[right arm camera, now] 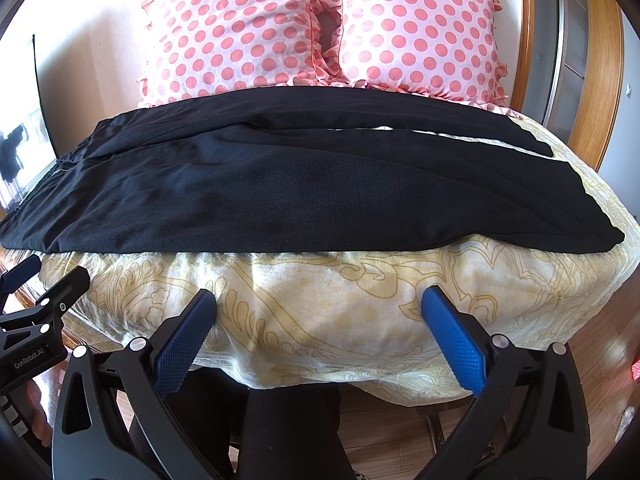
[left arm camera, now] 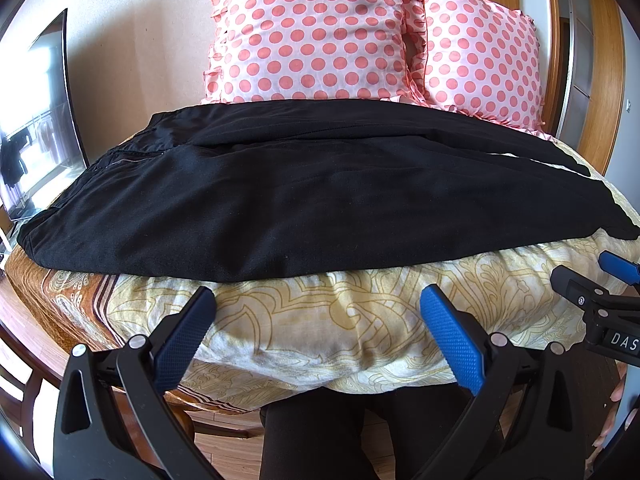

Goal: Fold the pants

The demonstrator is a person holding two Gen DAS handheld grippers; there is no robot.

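Black pants point(left arm camera: 304, 192) lie flat across a yellow-patterned cloth point(left arm camera: 360, 312) on a table, waistband at the left, leg ends at the right. They also show in the right wrist view point(right arm camera: 280, 192). My left gripper point(left arm camera: 318, 300) is open and empty, just short of the pants' near edge. My right gripper point(right arm camera: 318, 300) is open and empty, also short of the near edge. The right gripper shows at the right edge of the left wrist view point(left arm camera: 592, 280). The left gripper shows at the left edge of the right wrist view point(right arm camera: 44, 284).
Two pink polka-dot pillows point(left arm camera: 312, 36) point(right arm camera: 416, 28) stand behind the pants against the wall. A dark screen point(left arm camera: 40, 120) stands at the left. A wooden door frame point(right arm camera: 600, 60) is at the right. The person's dark-clothed legs point(left arm camera: 320, 432) are below the table edge.
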